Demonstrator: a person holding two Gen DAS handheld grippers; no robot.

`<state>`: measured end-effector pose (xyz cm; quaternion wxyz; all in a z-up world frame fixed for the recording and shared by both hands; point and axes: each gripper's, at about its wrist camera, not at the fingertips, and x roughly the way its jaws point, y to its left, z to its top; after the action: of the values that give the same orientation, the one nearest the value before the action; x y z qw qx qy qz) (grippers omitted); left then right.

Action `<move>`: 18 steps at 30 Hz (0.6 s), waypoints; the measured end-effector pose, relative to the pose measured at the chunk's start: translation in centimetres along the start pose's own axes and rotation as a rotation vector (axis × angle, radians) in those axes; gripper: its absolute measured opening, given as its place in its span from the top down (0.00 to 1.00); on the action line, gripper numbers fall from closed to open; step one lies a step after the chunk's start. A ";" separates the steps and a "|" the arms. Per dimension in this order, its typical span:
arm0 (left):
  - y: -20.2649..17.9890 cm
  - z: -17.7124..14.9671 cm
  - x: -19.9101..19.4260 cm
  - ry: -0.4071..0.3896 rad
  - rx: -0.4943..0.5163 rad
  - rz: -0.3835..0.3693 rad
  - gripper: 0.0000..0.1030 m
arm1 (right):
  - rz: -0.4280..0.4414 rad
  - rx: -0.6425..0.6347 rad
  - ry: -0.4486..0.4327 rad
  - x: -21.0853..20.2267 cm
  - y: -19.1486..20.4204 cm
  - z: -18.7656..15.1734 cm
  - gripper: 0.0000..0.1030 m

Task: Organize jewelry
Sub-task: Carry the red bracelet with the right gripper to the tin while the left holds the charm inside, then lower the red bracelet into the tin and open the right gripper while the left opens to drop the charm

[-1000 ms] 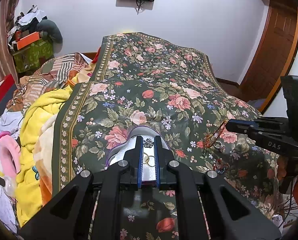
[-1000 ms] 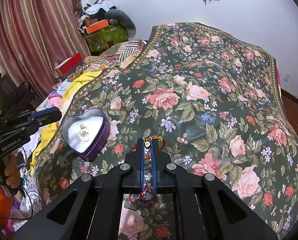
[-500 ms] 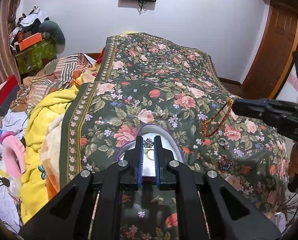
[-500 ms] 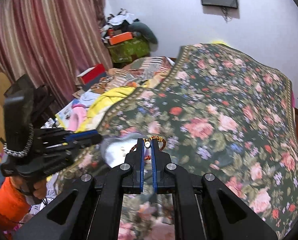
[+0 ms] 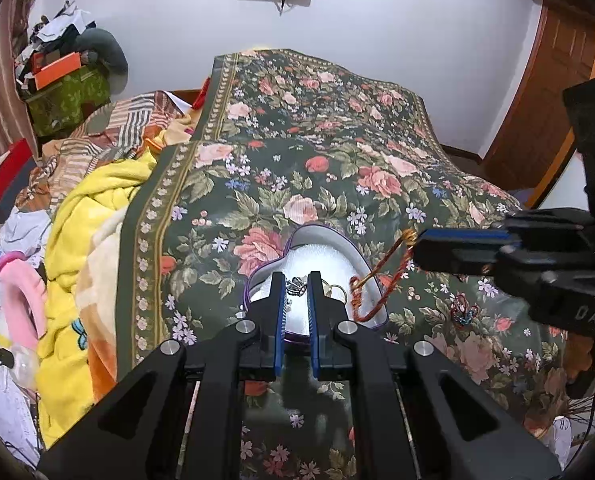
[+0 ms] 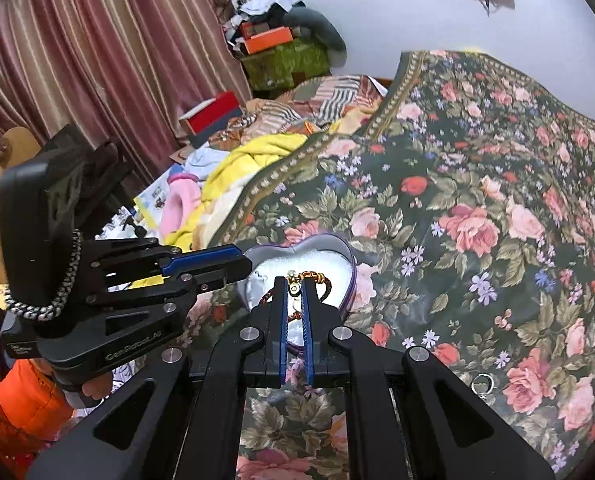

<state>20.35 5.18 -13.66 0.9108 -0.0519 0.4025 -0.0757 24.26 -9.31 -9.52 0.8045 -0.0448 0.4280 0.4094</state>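
Bracelet [image 5: 381,284] of red and gold braided cord, we see, hangs from our right gripper [image 5: 415,246], whose jaws pinch it shut; its loop slants down-left into the heart-shaped box [image 5: 337,240]. Our left gripper [image 5: 296,280] clamps the box's near rim, nearly closed.

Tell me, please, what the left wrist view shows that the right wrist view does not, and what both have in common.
Only the left wrist view shows the brown door and a small red and blue trinket lying on the floral bedspread.

Only the right wrist view shows the striped curtain and a silver ring on the bedspread.

Both show the heart-shaped box, held at its rim by the left tongs, and the red cord bracelet hanging over the box from the right tongs.
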 end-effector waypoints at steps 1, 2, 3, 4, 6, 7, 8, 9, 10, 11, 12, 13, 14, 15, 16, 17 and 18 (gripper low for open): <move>0.0 0.0 0.3 0.005 -0.003 -0.003 0.92 | -0.002 0.004 0.007 0.3 -0.1 0.0 0.95; 0.1 0.0 0.5 0.010 -0.006 -0.007 0.92 | -0.002 0.008 0.012 0.6 -0.3 0.0 0.95; 0.1 0.0 0.6 0.012 -0.007 -0.008 0.92 | -0.004 0.013 0.014 0.8 -0.3 0.1 0.95; 0.2 0.0 0.9 0.017 -0.010 -0.012 0.92 | -0.002 0.017 0.018 1.0 -0.5 0.2 0.95; 0.3 0.1 1.3 0.024 -0.014 -0.018 0.92 | 0.003 0.029 0.023 1.5 -0.7 0.5 0.94; 0.4 0.1 1.4 0.024 -0.016 -0.016 0.92 | 0.002 0.031 0.023 1.7 -0.8 0.6 0.94; 0.4 0.1 1.4 0.023 -0.016 -0.016 0.92 | 0.001 0.030 0.024 1.9 -0.9 0.7 0.94; 0.5 0.2 1.4 0.022 -0.019 -0.015 0.92 | 0.000 0.028 0.026 2.2 -0.9 0.8 0.94; 0.5 0.2 1.4 0.021 -0.021 -0.014 0.92 | -0.001 0.025 0.029 2.4 -0.9 0.9 0.94; 0.6 0.3 1.4 0.018 -0.024 -0.014 0.92 | -0.004 0.024 0.031 2.7 -0.8 1.0 0.94; 0.7 0.4 1.3 0.015 -0.028 -0.013 0.92 | -0.008 0.024 0.028 2.8 -0.8 1.0 0.94; 0.9 0.4 1.3 0.013 -0.030 -0.012 0.92 | -0.012 0.020 0.028 2.9 -0.7 1.1 0.94; 1.0 0.5 1.2 0.010 -0.034 -0.009 0.92 | -0.015 0.017 0.031 3.1 -0.6 1.2 0.94; 1.1 0.5 1.1 0.007 -0.037 -0.007 0.92 | -0.017 0.016 0.034 3.3 -0.6 1.3 0.94; 1.2 0.6 1.0 0.005 -0.039 -0.006 0.92 | -0.017 0.016 0.040 3.4 -0.6 1.4 0.94; 1.3 0.6 0.9 0.003 -0.041 -0.004 0.92 | -0.015 0.016 0.047 3.6 -0.6 1.5 0.92; 1.4 0.7 0.8 0.002 -0.042 -0.003 0.92 | -0.012 0.017 0.058 3.7 -0.6 1.5 0.88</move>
<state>21.50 6.40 -13.98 0.9090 -0.0715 0.4048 -0.0686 26.76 -6.76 -11.45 0.7945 -0.0523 0.4543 0.3995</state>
